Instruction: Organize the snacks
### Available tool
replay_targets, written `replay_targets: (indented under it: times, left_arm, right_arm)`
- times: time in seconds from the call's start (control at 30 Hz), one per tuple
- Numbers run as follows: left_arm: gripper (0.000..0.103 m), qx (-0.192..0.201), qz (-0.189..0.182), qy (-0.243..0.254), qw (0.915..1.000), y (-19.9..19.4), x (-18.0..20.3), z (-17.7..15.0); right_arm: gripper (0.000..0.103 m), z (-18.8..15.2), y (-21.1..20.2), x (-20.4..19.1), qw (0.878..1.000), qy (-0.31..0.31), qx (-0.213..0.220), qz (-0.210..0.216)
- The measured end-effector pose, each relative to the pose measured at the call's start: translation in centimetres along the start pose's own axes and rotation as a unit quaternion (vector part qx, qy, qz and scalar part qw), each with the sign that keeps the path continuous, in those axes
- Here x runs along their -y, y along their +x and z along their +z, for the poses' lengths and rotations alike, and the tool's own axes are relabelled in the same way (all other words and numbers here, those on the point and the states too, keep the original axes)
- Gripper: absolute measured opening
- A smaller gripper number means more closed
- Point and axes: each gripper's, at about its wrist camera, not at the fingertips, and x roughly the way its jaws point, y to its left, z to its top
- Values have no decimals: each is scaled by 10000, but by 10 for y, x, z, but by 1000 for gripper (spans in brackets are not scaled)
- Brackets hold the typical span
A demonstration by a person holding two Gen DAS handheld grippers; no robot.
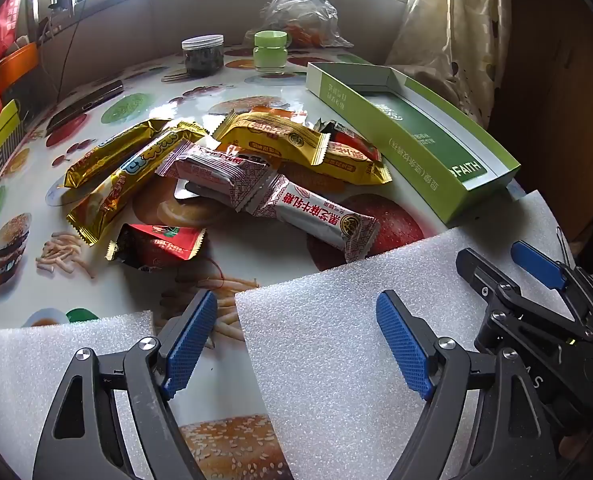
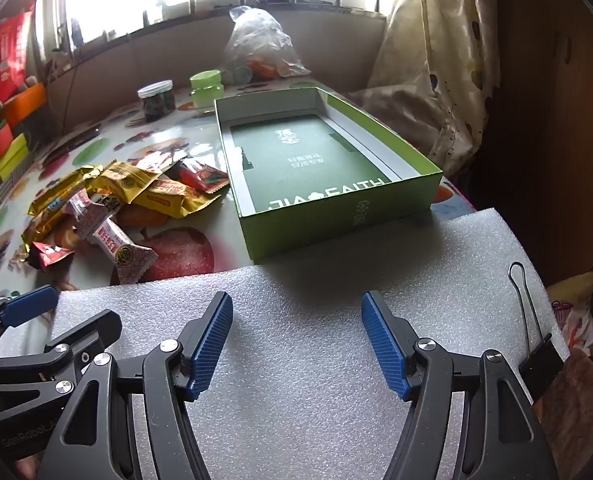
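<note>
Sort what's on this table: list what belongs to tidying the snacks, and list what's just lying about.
For the job:
- pile of wrapped snacks
- open green box, nothing in it yet
- left gripper and right gripper, both open

Lying about:
- dark jar
- green jar
- plastic bag
- binder clip

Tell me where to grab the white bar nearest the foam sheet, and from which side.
Grip the white bar across its flat middle, coming from above with the left gripper. It lies flat at the near edge of the snack pile, nothing on top of it. Its crimped ends look too thin to hold well, and its far end is tucked against another wrapper.
</note>
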Motion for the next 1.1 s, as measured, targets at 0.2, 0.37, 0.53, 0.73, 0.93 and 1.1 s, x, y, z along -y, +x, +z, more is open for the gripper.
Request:
replay_targets:
  times: [0.2, 0.37, 0.53, 0.73, 0.93, 1.1]
  left_arm:
    - [82, 1, 4, 4, 10000, 0, 0, 0]
    - [82, 7, 15, 10, 10000, 0, 0, 0]
    - [82, 22, 19, 8, 10000, 0, 0, 0]
    - [82, 27, 34, 12, 10000, -1, 2, -3]
    - [82, 36, 25, 2, 10000, -2, 0, -2]
    - [82, 43, 33, 9, 10000, -2, 0, -2]
  right_arm:
    - [67, 0, -1, 0, 10000, -3, 0, -6]
    - [67, 0, -1, 0, 10000, -16, 10, -28]
    - [67, 0, -1, 0, 10000, -29, 23, -26]
    - [67, -1, -1, 0, 10000, -19, 24, -42]
    - [67, 0, -2, 0, 10000, -24, 32, -44]
    - [67, 0, -2, 0, 10000, -20, 42, -42]
